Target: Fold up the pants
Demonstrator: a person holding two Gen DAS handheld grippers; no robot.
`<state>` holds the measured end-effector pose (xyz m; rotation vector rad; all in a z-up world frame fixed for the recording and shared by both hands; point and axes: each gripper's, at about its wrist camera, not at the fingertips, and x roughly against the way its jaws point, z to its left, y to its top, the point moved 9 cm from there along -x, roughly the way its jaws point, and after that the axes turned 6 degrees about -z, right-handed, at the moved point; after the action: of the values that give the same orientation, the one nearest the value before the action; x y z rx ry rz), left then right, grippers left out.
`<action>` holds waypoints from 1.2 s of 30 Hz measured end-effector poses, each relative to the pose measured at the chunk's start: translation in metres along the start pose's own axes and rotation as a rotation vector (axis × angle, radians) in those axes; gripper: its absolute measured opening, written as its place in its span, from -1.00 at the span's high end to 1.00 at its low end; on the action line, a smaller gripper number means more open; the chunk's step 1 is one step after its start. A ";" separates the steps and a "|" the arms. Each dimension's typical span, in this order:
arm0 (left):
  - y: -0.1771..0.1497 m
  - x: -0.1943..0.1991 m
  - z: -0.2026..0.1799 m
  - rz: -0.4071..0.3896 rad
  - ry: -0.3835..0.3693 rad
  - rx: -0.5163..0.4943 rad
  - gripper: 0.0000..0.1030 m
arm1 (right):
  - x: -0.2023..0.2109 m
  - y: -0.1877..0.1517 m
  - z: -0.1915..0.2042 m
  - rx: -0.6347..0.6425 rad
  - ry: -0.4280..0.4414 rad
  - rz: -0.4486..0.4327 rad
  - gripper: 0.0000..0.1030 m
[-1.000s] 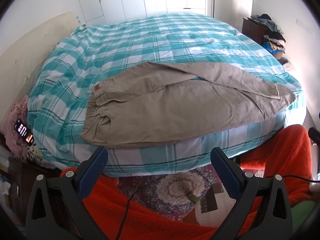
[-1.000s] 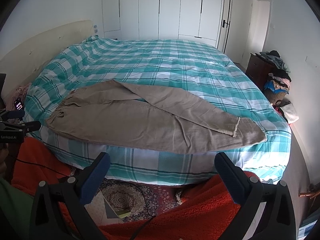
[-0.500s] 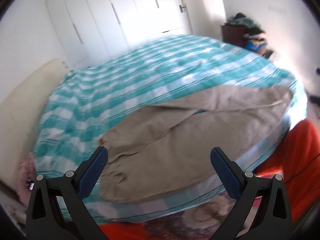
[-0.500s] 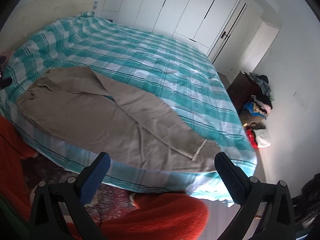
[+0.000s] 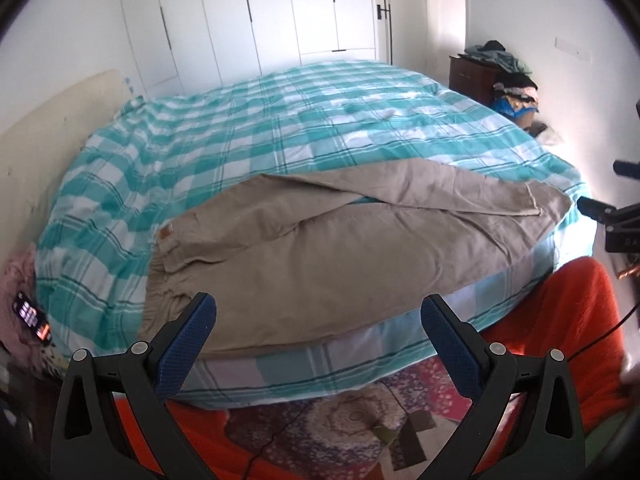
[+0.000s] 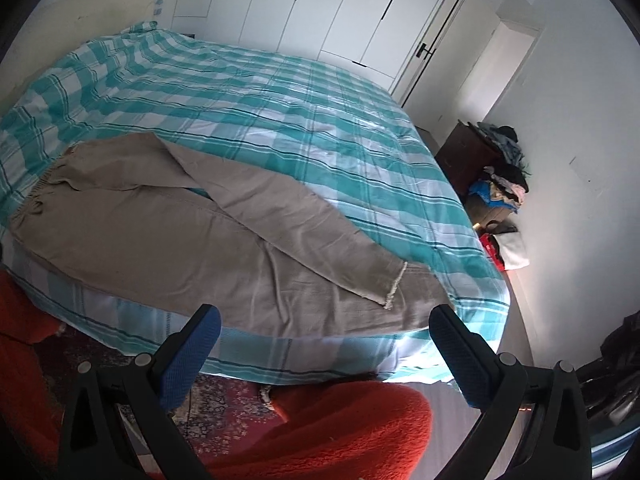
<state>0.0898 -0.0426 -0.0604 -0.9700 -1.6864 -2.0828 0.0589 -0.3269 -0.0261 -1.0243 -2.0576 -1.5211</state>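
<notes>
Lying lengthwise on the teal-checked bed (image 5: 280,128), the beige cotton pants (image 5: 340,252) look folded leg-over-leg only, cross-folds remaining, while left gripper (image 5: 318,322) and right gripper (image 6: 326,332) hover wide and empty.

Tan pants (image 5: 320,248) lie along the near edge of the bed (image 5: 280,128), waistband left. The left gripper (image 5: 318,320) hangs wide apart before them.

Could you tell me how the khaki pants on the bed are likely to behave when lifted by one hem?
The khaki pants lie creased and flat on the checked bedspread, so probably floppy, sagging when lifted. One leg overlaps the other; it would likely slide off. The frayed hem looks thin, easy to pinch.
</notes>
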 end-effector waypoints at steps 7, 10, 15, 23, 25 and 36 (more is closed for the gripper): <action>-0.006 0.001 -0.011 0.001 -0.005 -0.050 -0.99 | -0.001 -0.006 -0.003 -0.022 -0.016 0.011 -0.99; -0.006 0.002 -0.015 0.008 -0.034 -0.032 -0.99 | 0.002 -0.007 -0.003 -0.041 0.004 0.000 -0.99; -0.007 0.000 -0.012 0.005 -0.031 -0.022 -0.99 | 0.018 -0.002 0.017 -0.115 0.157 -0.075 -0.99; -0.013 -0.001 0.004 0.033 -0.038 0.064 -0.99 | 0.024 -0.016 0.062 -0.166 0.388 -0.055 -0.99; -0.014 -0.001 0.004 0.035 -0.057 0.085 -0.99 | 0.022 -0.019 0.065 -0.171 0.405 -0.042 -0.99; -0.017 -0.007 -0.004 0.068 -0.094 0.099 -0.99 | 0.030 -0.017 0.078 -0.184 0.471 -0.080 -0.99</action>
<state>0.0839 -0.0428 -0.0777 -1.0931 -1.7587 -1.9192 0.0353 -0.2471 -0.0434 -0.5703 -1.6695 -1.8128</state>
